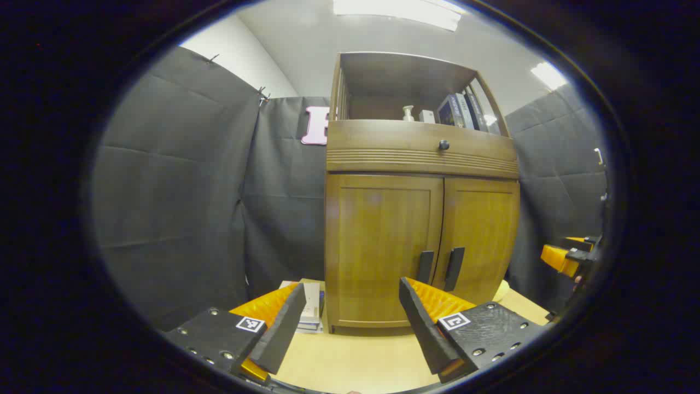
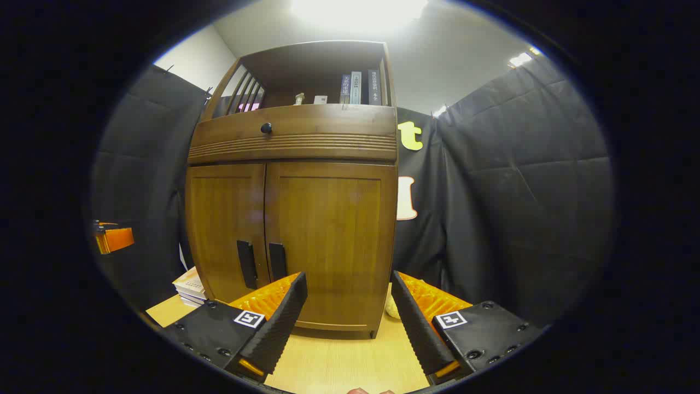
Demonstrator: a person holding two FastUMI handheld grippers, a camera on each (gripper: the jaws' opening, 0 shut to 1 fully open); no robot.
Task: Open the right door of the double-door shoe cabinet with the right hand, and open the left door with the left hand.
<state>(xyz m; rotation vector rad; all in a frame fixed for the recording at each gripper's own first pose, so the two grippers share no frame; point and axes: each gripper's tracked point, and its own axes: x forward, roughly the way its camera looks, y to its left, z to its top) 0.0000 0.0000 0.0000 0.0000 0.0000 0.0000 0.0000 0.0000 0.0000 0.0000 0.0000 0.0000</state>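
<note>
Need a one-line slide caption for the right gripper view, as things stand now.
Open right gripper faces the shoe cabinet, both doors shut, right door handle untouched.

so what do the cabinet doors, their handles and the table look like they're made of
Cabinet doors: brown wood or wood veneer, judging by the vertical grain; a soft sheen suggests a satin varnish.
Handles: dark matte bars, plastic or painted metal; the look leaves it open.
Table: pale wood-look top with faint grain, possibly laminate.
</note>
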